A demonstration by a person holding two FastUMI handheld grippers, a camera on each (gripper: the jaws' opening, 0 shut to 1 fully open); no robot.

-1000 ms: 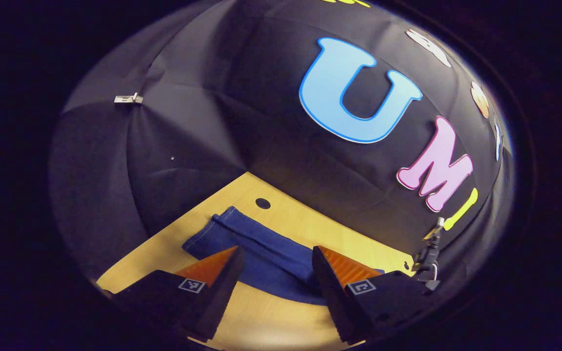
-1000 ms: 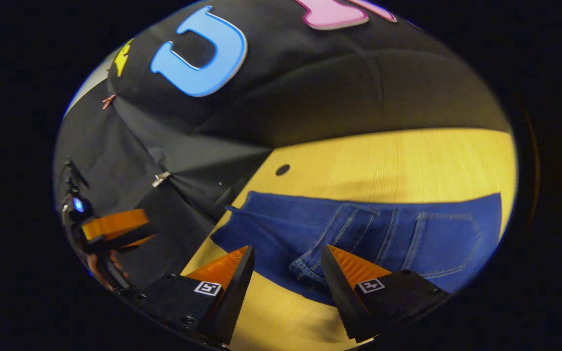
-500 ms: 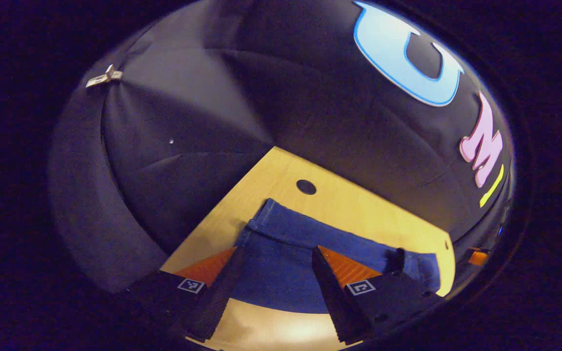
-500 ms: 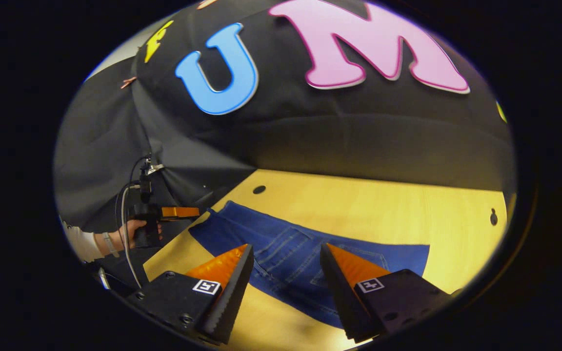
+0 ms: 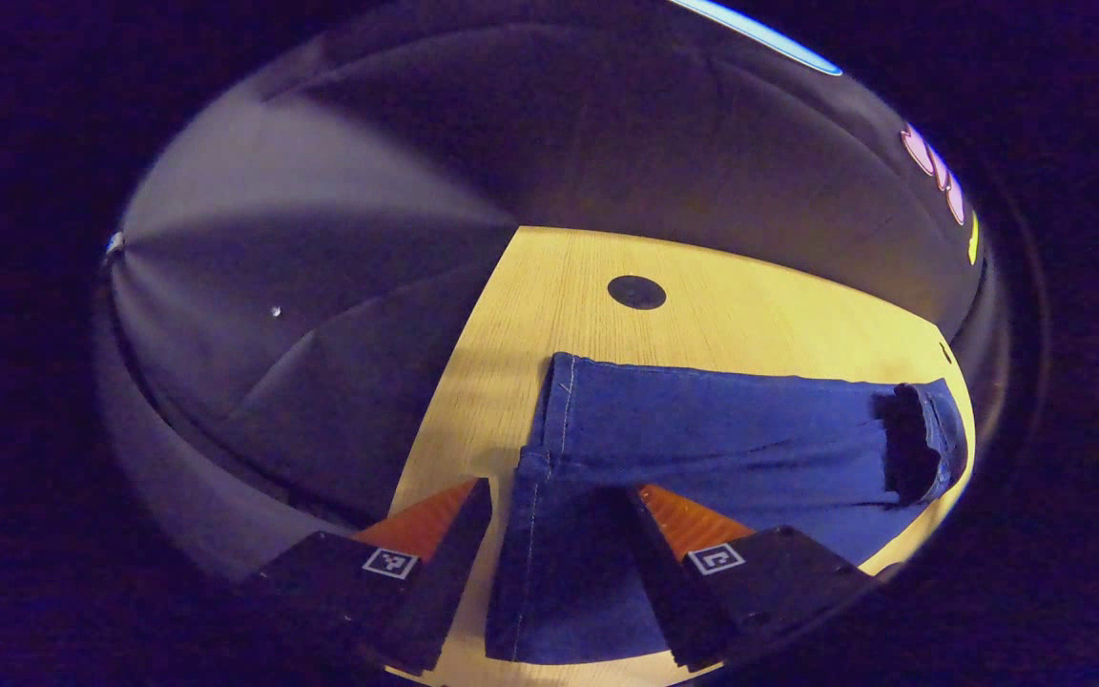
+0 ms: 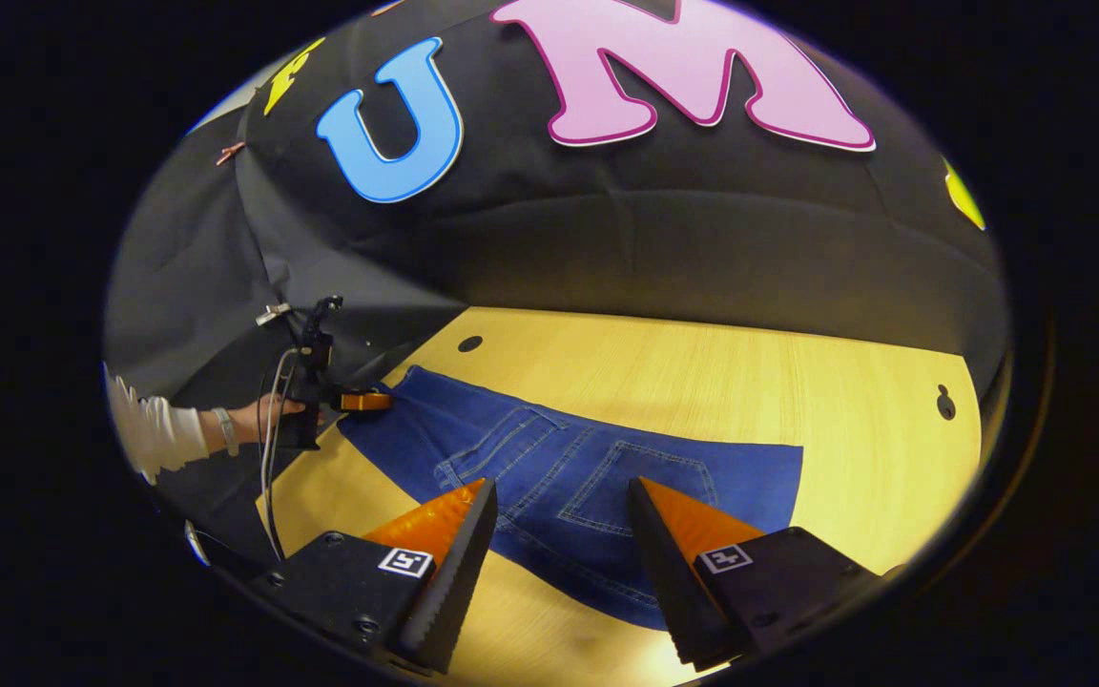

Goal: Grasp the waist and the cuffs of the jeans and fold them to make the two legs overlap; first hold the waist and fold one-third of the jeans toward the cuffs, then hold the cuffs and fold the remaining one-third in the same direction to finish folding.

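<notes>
Blue jeans (image 5: 702, 429) lie flat on the wooden table (image 5: 549, 286). In the left gripper view the cuff end (image 5: 542, 429) is close ahead and the waist end (image 5: 922, 448) is far right. My left gripper (image 5: 559, 489) is open just above the cuffs, its fingers either side of the near leg's hem. In the right gripper view the seat with back pockets (image 6: 645, 482) lies ahead of my right gripper (image 6: 561, 485), which is open and low over the jeans (image 6: 530, 458). The left gripper (image 6: 359, 401) shows there at the cuff end, held by a hand (image 6: 273, 415).
A round hole (image 5: 636, 292) lies in the tabletop beyond the cuffs; two such holes (image 6: 469, 343) (image 6: 945, 403) show in the right gripper view. The black cloth wall runs along the table's far and left edges. A white sleeve (image 6: 154, 434) and cable (image 6: 273, 458) hang at the left edge.
My left gripper has moved in and down to the cuff end, now filling its lower view. The right gripper has settled facing the seat and pockets. Both stay open.
</notes>
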